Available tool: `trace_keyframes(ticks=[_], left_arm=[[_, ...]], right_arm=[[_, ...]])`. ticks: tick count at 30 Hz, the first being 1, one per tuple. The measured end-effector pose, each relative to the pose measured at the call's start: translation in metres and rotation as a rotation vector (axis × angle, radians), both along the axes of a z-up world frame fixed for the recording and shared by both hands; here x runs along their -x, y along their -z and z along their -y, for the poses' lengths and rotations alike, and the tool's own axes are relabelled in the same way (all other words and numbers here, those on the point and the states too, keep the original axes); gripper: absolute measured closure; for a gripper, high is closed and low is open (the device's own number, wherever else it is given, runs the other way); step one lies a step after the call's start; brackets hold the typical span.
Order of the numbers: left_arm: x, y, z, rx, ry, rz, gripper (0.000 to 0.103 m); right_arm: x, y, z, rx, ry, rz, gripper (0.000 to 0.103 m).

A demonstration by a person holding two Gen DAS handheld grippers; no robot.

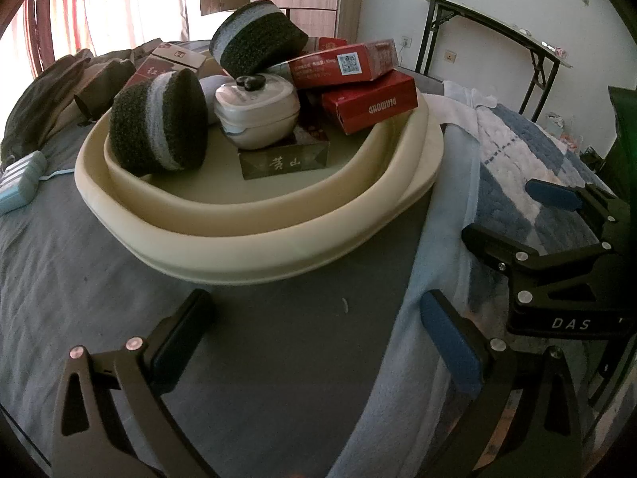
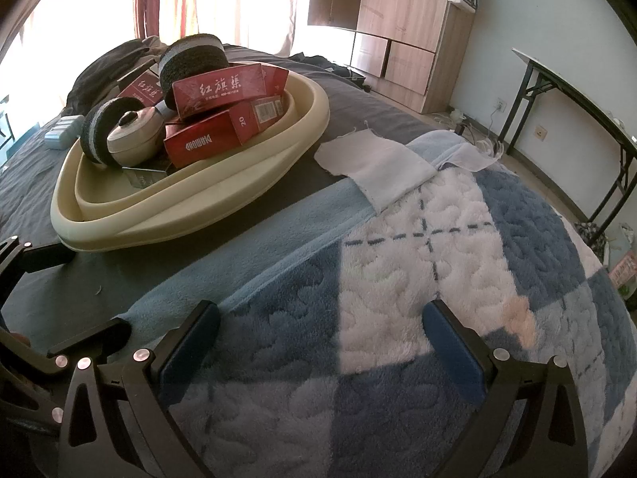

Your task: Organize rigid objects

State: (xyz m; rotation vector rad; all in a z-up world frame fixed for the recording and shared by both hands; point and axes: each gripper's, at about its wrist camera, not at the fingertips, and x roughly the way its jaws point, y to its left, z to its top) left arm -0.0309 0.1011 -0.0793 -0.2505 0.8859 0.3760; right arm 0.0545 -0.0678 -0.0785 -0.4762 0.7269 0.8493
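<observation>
**Basin loaded, both claws empty**

Basin [image 1: 247,247] sits on the grey sheet [image 1: 99,298] ahead of you, cream-coloured with a double rim, and it holds the pile. At the front left of it a dark sponge [image 1: 159,123] stands on edge, its pale band showing. Beside that, a small lidded pot [image 1: 258,113] rests on a dark box [image 1: 284,161]. To the right, a red Diamond box [image 1: 370,103] leans on the rim, with another red box [image 1: 344,63] on top of it. A second sponge [image 1: 258,40] crowns the heap at the back. Outside the basin, on the sheet to its left, lies a pale blue pack [image 1: 20,183].

Your left gripper [image 1: 318,318] hangs over the sheet just short of the basin, jaws wide apart and holding nothing. Your right gripper [image 2: 318,326] is over the blue and white blanket [image 2: 438,259], near the left one and well to the right of the basin; its jaws are also spread and empty. A white cloth [image 2: 378,167] lies on the blanket's far edge, near the basin.
</observation>
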Motion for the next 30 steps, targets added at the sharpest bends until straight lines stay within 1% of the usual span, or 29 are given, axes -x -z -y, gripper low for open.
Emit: trace_keyframes(ticks=[30], left_arm=[[0.0001,0.0002,0.0001,0.0,0.0,0.0,0.0]], right_arm=[[0.0001,0.0003,0.0,0.0,0.0,0.0,0.0]])
